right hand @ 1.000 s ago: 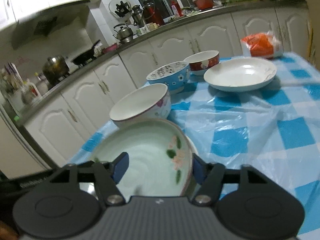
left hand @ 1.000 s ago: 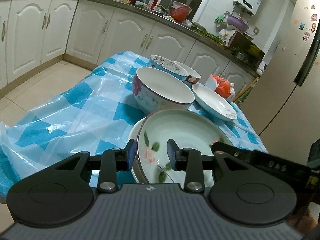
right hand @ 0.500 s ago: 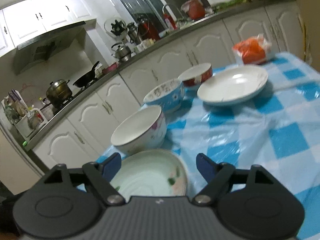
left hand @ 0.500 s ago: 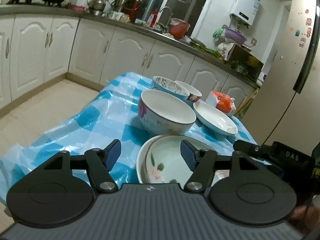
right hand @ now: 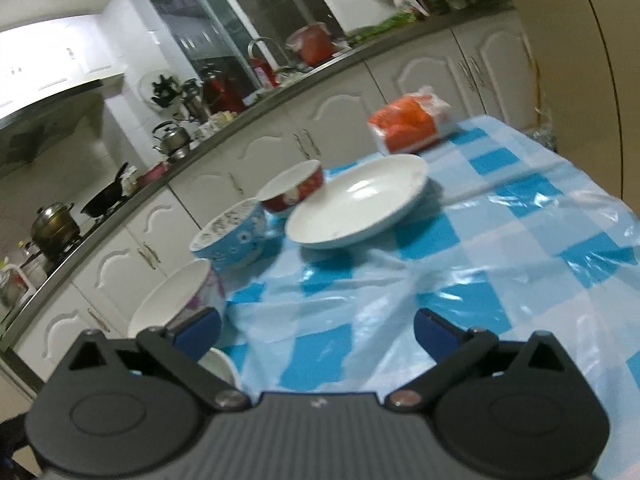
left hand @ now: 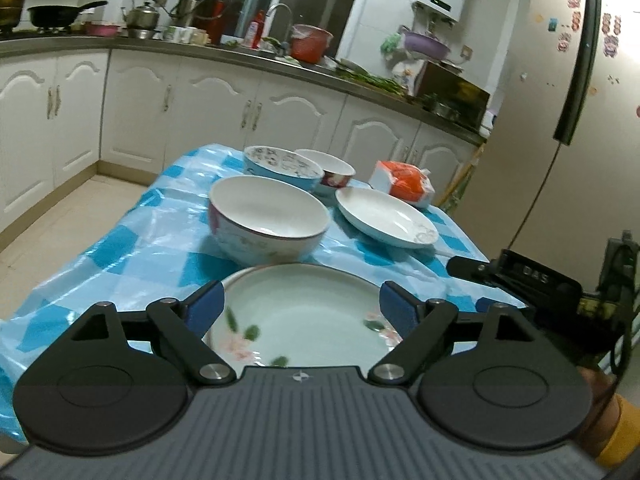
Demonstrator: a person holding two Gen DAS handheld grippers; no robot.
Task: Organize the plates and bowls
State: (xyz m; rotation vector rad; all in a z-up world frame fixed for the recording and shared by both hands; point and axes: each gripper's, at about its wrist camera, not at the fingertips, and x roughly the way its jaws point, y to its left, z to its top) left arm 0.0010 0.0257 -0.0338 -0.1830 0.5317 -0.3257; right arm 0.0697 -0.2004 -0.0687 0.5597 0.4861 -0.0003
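Observation:
A pale green floral plate lies on a white plate at the near edge of the table. My left gripper is open and empty, held over it. Behind it stand a large white floral bowl, a blue patterned bowl, a small red bowl and a white plate. My right gripper is open and empty above the tablecloth; the white plate, red bowl, blue bowl and large bowl lie ahead and to its left.
The table has a blue-and-white checked plastic cloth. An orange bag sits at the far right corner. White kitchen cabinets run behind the table. A fridge stands to the right. My right gripper's body shows in the left wrist view.
My left gripper let go of the green plate's rim, opened wide and drew back. My right gripper opened wider, pulled off the plate and swung right over the cloth.

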